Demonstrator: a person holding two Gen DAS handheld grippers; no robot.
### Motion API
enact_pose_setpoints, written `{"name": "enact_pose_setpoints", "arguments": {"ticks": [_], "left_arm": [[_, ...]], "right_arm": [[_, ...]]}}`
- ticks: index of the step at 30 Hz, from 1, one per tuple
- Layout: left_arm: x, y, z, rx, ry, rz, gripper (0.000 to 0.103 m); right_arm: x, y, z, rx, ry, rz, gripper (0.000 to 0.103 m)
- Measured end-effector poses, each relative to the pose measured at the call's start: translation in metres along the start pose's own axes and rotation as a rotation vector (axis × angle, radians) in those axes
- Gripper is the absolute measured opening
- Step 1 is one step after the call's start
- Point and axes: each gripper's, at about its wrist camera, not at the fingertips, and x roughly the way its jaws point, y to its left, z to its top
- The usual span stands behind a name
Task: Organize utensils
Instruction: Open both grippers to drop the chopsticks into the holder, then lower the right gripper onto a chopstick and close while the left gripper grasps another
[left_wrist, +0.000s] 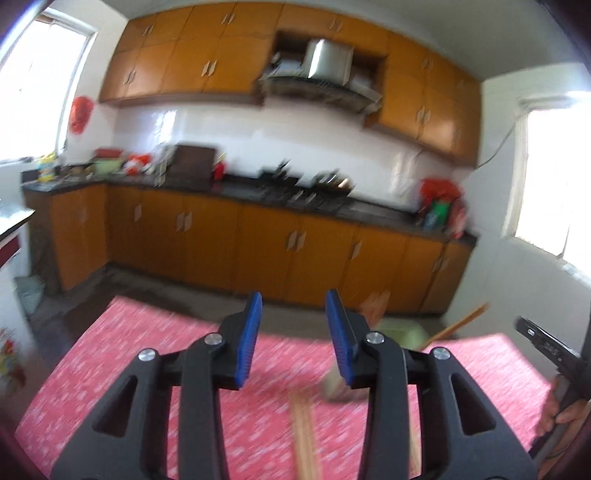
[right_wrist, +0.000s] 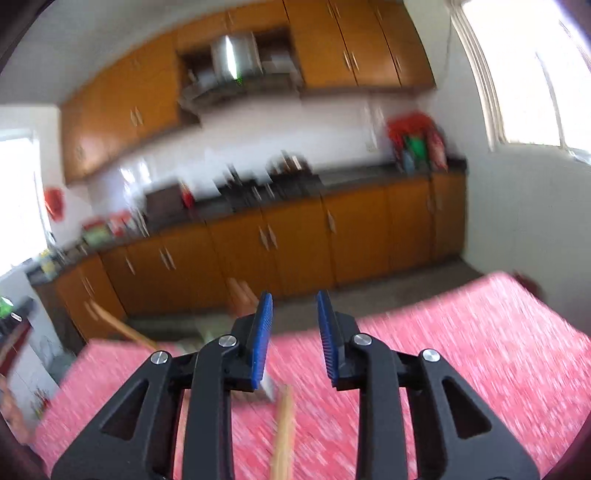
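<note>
The chopsticks (left_wrist: 304, 435) lay loose on the pink cloth (left_wrist: 147, 369) of the bench, just below and between your two tools; in the right view they (right_wrist: 282, 424) ran toward the lower edge. More sticks (left_wrist: 461, 325) stood tilted in a green holder (left_wrist: 400, 332) at the far edge, though blur hid much of it. Your left tool (left_wrist: 293, 339) was spread and held nothing; your right tool (right_wrist: 295, 339) was likewise spread and empty. Both hung above the cloth, touching nothing. I judge you were at the reach-in step, with no pick yet made. The next move likely called for tipping one tool down, straddling the loose pair across their width, and closing squarely, since thin sticks roll.
</note>
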Motion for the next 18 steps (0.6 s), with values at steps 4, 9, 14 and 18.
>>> {"name": "enact_pose_setpoints", "arguments": {"ticks": [4,9,14,18], "left_arm": [[0.031,0.021,-0.054,0.011,0.19,0.036,0.034],[0.061,0.02,-0.114,0.012,0.384,-0.008,0.031],[0.069,0.01,-0.145,0.018,0.459,-0.046,0.03],[0.072,0.003,-0.158,0.03,0.492,-0.06,0.029]], "right_arm": [[0.052,-0.01,-0.072,-0.007,0.284,0.035,0.018],[0.071,0.011,-0.124,-0.008,0.415,0.129,0.018],[0.08,0.029,-0.142,-0.065,0.472,0.128,0.016],[0.083,0.025,-0.143,-0.088,0.458,0.062,0.008]]}}
